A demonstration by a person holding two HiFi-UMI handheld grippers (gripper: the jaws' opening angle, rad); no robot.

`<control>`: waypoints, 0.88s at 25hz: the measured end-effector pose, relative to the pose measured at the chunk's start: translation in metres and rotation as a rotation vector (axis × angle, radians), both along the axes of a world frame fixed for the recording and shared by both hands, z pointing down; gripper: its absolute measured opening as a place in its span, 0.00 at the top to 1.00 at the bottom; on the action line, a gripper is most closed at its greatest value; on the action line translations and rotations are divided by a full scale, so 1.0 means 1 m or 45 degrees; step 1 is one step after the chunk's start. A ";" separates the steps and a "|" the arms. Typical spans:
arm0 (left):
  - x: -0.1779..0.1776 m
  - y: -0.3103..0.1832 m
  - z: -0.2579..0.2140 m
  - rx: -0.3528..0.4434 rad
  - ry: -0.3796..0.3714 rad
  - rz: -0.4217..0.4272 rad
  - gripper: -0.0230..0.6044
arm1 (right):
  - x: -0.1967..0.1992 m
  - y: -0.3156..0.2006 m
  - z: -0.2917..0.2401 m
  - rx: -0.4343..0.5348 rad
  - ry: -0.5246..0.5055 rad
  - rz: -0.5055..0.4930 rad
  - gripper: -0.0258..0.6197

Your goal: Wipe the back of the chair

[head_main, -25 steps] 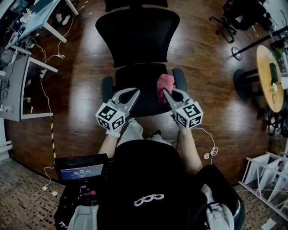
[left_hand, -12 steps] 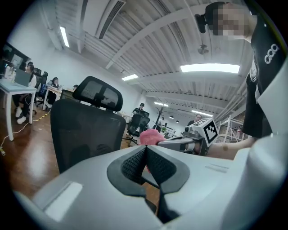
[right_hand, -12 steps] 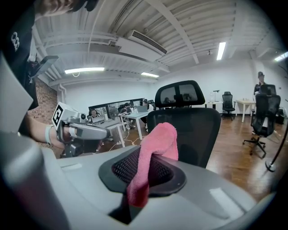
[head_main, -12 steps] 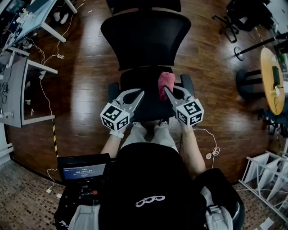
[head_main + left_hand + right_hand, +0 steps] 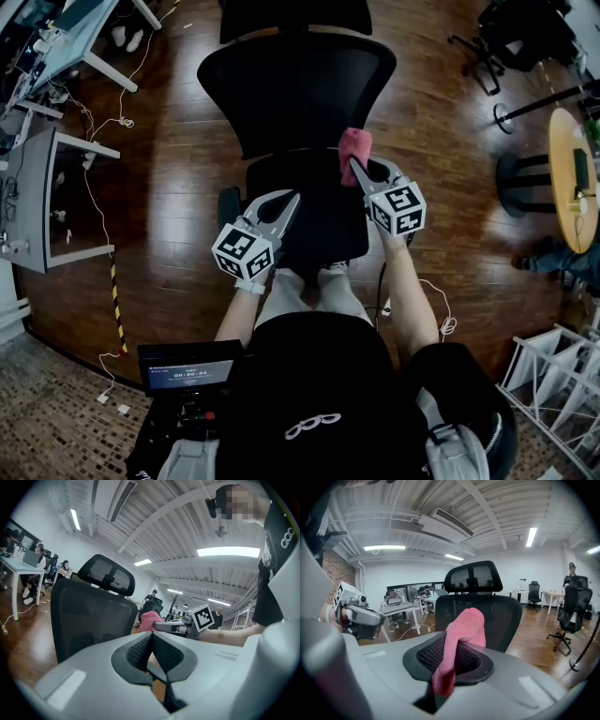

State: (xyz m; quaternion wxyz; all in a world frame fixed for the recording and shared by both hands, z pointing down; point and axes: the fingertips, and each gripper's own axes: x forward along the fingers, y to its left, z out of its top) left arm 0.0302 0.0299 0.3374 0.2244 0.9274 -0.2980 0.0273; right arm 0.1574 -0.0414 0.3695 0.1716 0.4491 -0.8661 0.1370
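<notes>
Pinching tongs: the right gripper (image 5: 354, 165) is squeezing the pink cloth (image 5: 461, 632) tight between its jaws.
Pink cloth: it is sticking up past the jaw tips, just in front of the chair back (image 5: 298, 94), near the lower right edge. I cannot tell if it is touching.
Left gripper (image 5: 292, 196): its jaws are pressing together with nothing in them.
Left gripper's place: it is hovering over the seat (image 5: 323, 225), apart from the cloth.
Chair back: it is standing upright beyond both tongs.

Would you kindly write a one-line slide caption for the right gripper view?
Right gripper shut on a pink cloth, held in front of the chair's black mesh back.
</notes>
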 end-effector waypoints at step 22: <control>-0.001 -0.018 0.025 -0.060 -0.050 -0.058 0.97 | 0.183 -0.241 -0.006 0.028 0.466 0.671 0.90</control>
